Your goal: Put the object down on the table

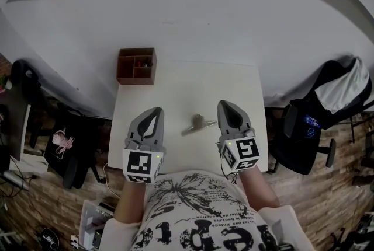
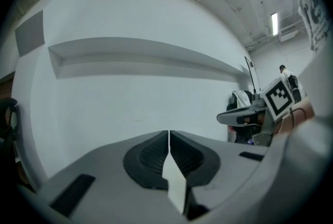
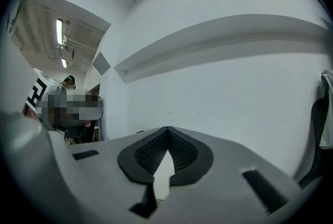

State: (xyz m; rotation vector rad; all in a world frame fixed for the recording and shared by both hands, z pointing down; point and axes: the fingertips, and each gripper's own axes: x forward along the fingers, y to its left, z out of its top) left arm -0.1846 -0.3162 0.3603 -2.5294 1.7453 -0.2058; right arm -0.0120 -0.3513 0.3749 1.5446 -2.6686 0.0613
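Your small grey metal object (image 1: 197, 125) already lies on the white table (image 1: 175, 95), between your left gripper (image 1: 155, 112) and right gripper (image 1: 225, 106), touching neither. Both claws are closed and empty, so the task looks finished. A wooden organiser box (image 1: 136, 65) sits at the far left corner. An office chair (image 1: 327, 112) stands to the right.

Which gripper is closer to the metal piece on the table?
The right gripper: the metal piece lies just beside its closed tip, while the left gripper stands clearly farther from it.
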